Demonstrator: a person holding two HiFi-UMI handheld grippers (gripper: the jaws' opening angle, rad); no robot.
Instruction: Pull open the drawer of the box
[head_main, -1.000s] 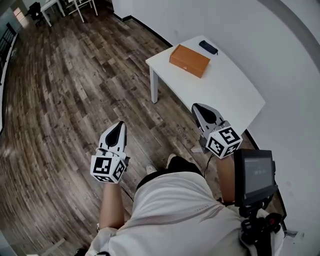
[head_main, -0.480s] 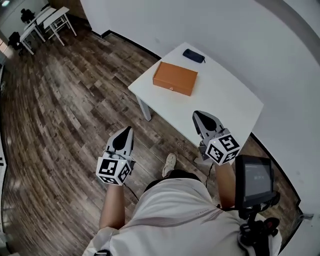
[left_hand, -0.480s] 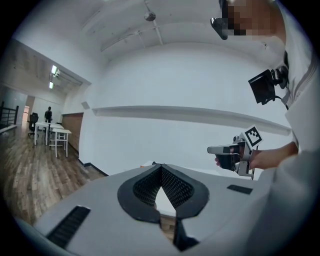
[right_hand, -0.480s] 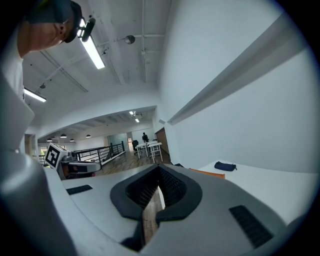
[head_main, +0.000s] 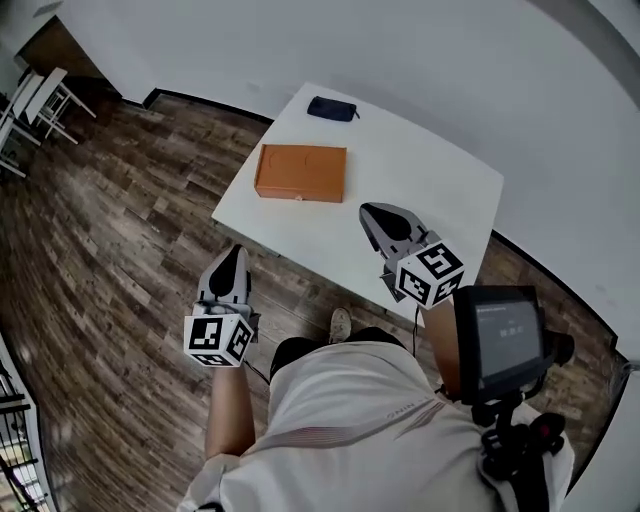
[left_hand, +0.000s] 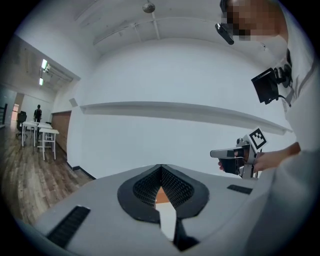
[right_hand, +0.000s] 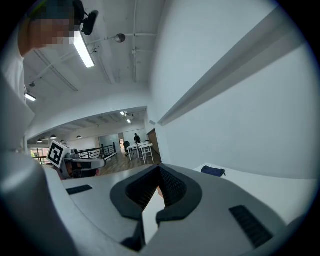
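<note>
In the head view a flat orange box (head_main: 301, 172) lies on the white table (head_main: 440, 190), near its left edge. I cannot see its drawer pulled out. My left gripper (head_main: 233, 256) hangs over the wooden floor short of the table, its jaws shut and empty. My right gripper (head_main: 379, 216) hovers over the table's near part, to the right of the box and well apart from it, also shut with nothing held. A sliver of the orange box (left_hand: 160, 192) shows beyond the closed left gripper (left_hand: 161, 168). The right gripper (right_hand: 160, 170) has its tips together.
A dark pouch (head_main: 332, 108) lies at the table's far edge by the white wall; the pouch (right_hand: 213, 171) also shows in the right gripper view. A small monitor (head_main: 500, 340) hangs at the person's right side. White tables and chairs (head_main: 30, 110) stand far left on the wood floor.
The table and box have swung from the upper right toward the middle of the head view and come nearer. Both grippers stay shut; the right one now sits over the table.
</note>
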